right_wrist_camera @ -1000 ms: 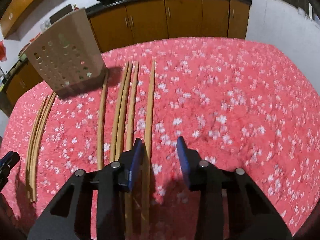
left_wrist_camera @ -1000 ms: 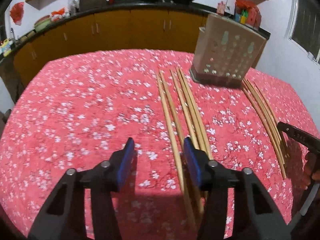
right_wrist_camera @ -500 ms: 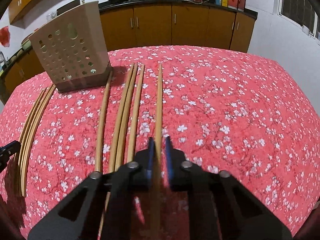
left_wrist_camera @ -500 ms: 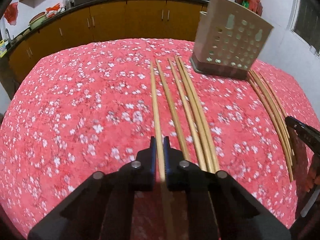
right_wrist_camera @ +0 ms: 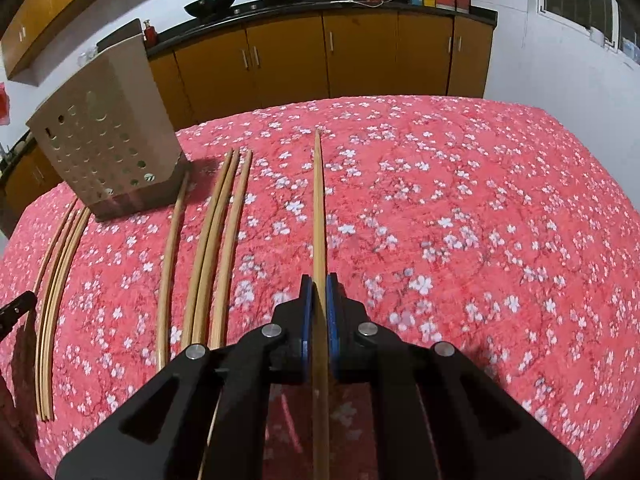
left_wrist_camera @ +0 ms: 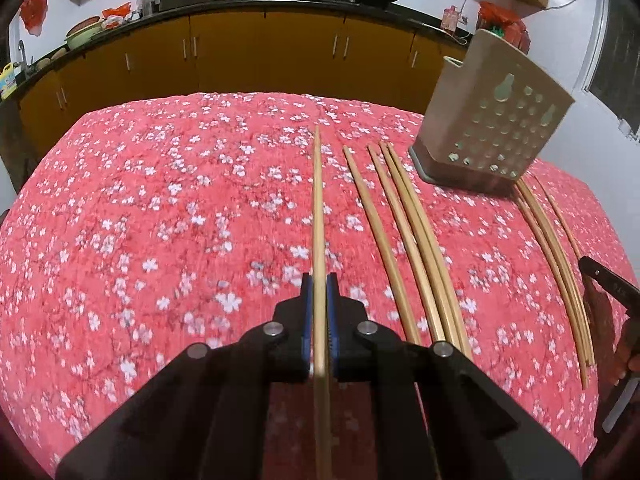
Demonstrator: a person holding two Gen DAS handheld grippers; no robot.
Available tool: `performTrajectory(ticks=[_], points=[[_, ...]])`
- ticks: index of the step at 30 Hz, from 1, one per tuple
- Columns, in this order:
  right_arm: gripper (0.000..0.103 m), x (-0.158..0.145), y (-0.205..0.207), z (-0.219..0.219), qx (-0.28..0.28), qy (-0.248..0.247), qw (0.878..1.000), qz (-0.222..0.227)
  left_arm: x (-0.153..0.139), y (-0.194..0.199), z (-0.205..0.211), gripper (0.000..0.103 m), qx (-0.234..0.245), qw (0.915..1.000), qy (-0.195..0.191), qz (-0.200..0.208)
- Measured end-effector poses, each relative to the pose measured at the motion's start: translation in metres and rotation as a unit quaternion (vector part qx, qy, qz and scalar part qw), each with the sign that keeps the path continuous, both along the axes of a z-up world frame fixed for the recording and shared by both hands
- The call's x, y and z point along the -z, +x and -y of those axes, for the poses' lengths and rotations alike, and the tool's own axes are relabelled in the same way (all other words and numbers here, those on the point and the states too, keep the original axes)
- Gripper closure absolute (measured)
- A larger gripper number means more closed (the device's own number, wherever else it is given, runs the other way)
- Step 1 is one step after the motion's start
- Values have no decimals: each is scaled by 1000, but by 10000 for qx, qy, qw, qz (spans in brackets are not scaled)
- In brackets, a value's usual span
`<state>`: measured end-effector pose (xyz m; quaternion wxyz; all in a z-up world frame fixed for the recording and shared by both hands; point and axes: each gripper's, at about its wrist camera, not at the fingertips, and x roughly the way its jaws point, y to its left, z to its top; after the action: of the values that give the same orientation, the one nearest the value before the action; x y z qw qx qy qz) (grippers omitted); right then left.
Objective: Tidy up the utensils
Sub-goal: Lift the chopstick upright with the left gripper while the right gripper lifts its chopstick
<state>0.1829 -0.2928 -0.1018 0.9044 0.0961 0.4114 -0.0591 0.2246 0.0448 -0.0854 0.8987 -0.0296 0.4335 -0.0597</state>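
Note:
My left gripper point(left_wrist_camera: 319, 285) is shut on a long bamboo chopstick point(left_wrist_camera: 317, 208) and holds it above the red flowered tablecloth, pointing away from me. My right gripper point(right_wrist_camera: 319, 285) is shut on another bamboo chopstick point(right_wrist_camera: 318, 208), also lifted and pointing forward. Several more chopsticks point(left_wrist_camera: 408, 236) lie side by side on the cloth to the right of the left gripper; they also show in the right wrist view point(right_wrist_camera: 212, 240). A beige perforated utensil holder point(left_wrist_camera: 490, 120) stands beyond them, seen too in the right wrist view point(right_wrist_camera: 104, 132).
A second bundle of chopsticks point(left_wrist_camera: 552, 252) lies past the holder, at the left in the right wrist view point(right_wrist_camera: 56, 288). The table point(right_wrist_camera: 480, 200) has a red flowered cloth. Orange kitchen cabinets point(left_wrist_camera: 260, 52) with pans on the counter run behind it.
Both grippers went from open over the chopsticks to shut, each on one chopstick. Both have since lifted their chopstick off the cloth, away from the others.

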Motion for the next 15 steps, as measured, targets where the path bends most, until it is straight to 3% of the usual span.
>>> performTrajectory(ticks=[7, 15], points=[[95, 1, -23, -6, -47, -143, 9999, 8, 1, -19, -1, 94, -23, 10000, -26, 0], [95, -3, -22, -9, -90, -151, 9998, 38, 1, -29, 0, 95, -12, 9999, 135, -12]])
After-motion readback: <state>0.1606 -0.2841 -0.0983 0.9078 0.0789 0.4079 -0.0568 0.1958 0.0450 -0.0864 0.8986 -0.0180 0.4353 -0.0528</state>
